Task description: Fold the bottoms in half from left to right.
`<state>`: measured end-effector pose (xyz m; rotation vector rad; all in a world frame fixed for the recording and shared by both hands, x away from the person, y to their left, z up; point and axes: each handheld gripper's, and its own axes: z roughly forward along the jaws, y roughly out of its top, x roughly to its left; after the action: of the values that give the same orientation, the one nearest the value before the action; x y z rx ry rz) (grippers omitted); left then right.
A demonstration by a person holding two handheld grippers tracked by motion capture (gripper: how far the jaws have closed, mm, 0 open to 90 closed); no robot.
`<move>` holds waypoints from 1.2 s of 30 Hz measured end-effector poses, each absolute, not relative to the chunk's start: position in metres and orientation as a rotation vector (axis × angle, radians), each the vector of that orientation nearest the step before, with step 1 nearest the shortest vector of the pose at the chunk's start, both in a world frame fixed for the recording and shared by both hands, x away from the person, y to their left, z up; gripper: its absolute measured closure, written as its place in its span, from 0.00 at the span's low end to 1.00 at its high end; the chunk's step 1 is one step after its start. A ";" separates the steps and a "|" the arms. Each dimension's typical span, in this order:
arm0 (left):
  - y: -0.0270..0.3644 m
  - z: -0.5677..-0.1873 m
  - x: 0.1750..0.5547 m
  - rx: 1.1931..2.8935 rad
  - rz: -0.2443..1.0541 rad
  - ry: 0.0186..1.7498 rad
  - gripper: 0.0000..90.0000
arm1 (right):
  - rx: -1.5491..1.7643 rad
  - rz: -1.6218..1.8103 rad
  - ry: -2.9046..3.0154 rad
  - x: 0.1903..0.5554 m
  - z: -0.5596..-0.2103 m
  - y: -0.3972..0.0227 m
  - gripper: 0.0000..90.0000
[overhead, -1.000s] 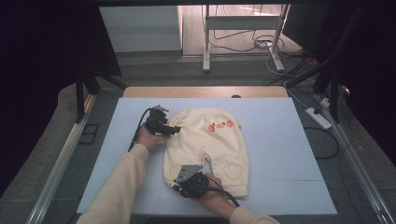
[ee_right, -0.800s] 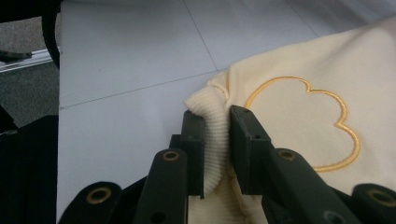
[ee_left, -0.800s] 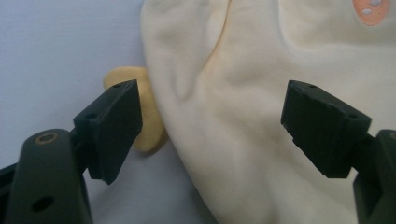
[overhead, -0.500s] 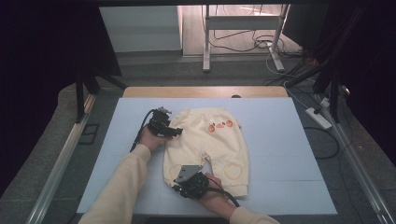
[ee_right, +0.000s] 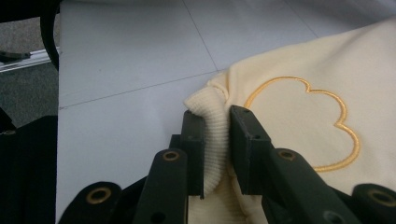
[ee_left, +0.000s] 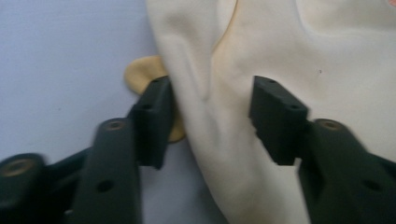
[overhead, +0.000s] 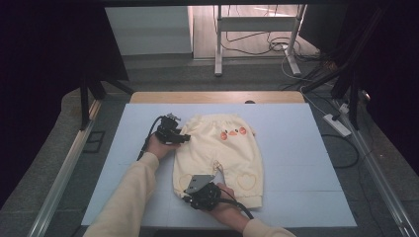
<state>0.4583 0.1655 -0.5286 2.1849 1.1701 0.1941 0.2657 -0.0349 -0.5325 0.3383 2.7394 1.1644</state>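
The cream trousers [overhead: 220, 155] are seen in the high view spread flat on the pale blue worktop [overhead: 306, 163], waistband at the far end and ribbed cuffs at the near end, so that the long axis runs away from the person. The left tool [overhead: 182, 138] is placed at the garment's left edge near the waistband; the right tool [overhead: 193, 193] is set at the near left cuff. The cloth thus lies to the right of the left tool and ahead of the right one.

In the left gripper view, a ridge of the side edge [ee_left: 219, 116] is seen between the jaws of the left tool [ee_left: 211, 122], which have just been closing. The left pad is against the fabric, while a gap appears to remain at the right pad, so the fold is judged not yet pinched.

In the right gripper view, the ribbed cuff [ee_right: 215, 140] is clamped between the jaws of the right tool [ee_right: 217, 149], with an embroidered heart [ee_right: 303, 123] just to the right.

The coming move is judged to turn on both tools holding the same long side.
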 end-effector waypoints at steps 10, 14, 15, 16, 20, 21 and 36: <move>0.168 -0.529 0.458 2.195 0.169 1.146 0.87 | 0.336 1.162 2.742 0.266 -0.532 -0.035 0.84; 0.167 -0.528 0.457 2.199 0.182 1.126 0.90 | 0.336 1.165 2.741 0.266 -0.533 -0.035 0.84; 0.168 -0.527 0.457 2.203 0.180 1.117 0.90 | 0.336 1.165 2.741 0.266 -0.533 -0.035 0.84; 0.168 -0.526 0.456 2.198 0.179 1.114 0.90 | 0.337 1.165 2.741 0.266 -0.533 -0.035 0.84; 0.170 -0.521 0.454 2.178 0.173 1.099 0.91 | 0.331 1.161 2.740 0.266 -0.532 -0.035 0.84; 0.171 -0.520 0.454 2.174 0.172 1.094 0.91 | 0.331 1.162 2.739 0.266 -0.532 -0.035 0.84; 0.179 -0.503 0.447 2.095 0.140 1.061 0.92 | 0.323 1.206 2.723 0.263 -0.528 -0.036 0.85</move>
<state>0.4466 0.1790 -0.5035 2.0945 1.0610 0.1397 0.2630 -0.0357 -0.5279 0.3225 2.7231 1.2062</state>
